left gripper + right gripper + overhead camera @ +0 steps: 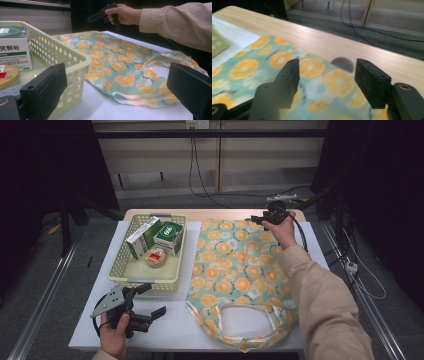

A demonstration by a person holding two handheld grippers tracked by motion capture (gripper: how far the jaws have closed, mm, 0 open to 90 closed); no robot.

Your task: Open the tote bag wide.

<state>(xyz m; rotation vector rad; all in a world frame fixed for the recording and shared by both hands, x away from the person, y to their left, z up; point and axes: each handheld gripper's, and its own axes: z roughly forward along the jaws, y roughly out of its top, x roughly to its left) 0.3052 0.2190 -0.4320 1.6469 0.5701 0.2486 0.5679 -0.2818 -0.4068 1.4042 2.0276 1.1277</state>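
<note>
The bag (240, 280) lies flat on the worktop (170, 320), beside the basket (120, 270). Right gripper (256, 219) hovers over its far edge — jaws apart, empty. Left gripper (152, 300) — jaws wide, empty.

Teal tote bag (240, 270) printed with orange slices and white blossoms. Cream perforated basket (121, 265) at nine o'clock of it, holding green-and-white boxes (169, 237) and a tan round tin (155, 257). Black grippers, beige sleeve (325, 305).

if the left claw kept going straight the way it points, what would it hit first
Probably the orange-print fabric bag: the left claw is open and aims past the basket corner toward the bag's handle end. Depth is unclear, so it might first graze the white table cover.
</note>
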